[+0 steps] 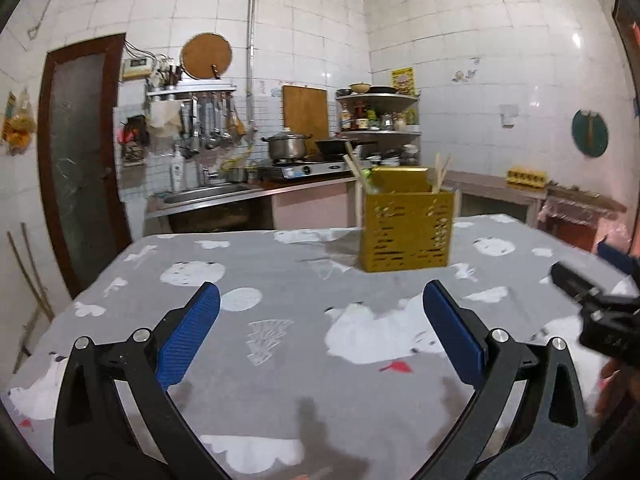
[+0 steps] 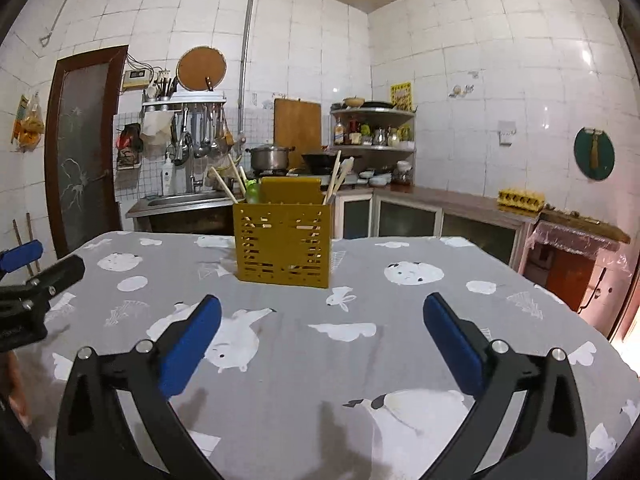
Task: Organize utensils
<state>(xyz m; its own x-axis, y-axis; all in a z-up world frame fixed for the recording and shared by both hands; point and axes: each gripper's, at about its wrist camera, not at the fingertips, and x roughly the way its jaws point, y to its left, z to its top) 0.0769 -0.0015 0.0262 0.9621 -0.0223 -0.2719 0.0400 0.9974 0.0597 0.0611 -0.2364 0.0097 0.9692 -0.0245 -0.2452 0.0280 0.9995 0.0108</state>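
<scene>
A yellow slotted utensil holder [image 1: 406,230] stands upright on the table's far side; it also shows in the right wrist view [image 2: 285,242]. Wooden chopsticks [image 2: 224,188] and wooden spoons [image 2: 340,176] stick out of it, with something green beside them. My left gripper [image 1: 321,300] is open and empty above the cloth, well short of the holder. My right gripper [image 2: 322,314] is open and empty too, a little nearer the holder. The right gripper shows at the right edge of the left wrist view [image 1: 592,300]; the left gripper shows at the left edge of the right wrist view [image 2: 32,280].
The table carries a grey cloth [image 2: 400,340] with white animal prints. Behind it run a kitchen counter with a sink [image 2: 180,200], a stove with a pot [image 2: 270,158], hanging ladles and corner shelves. A low side table [image 2: 576,236] stands at the right.
</scene>
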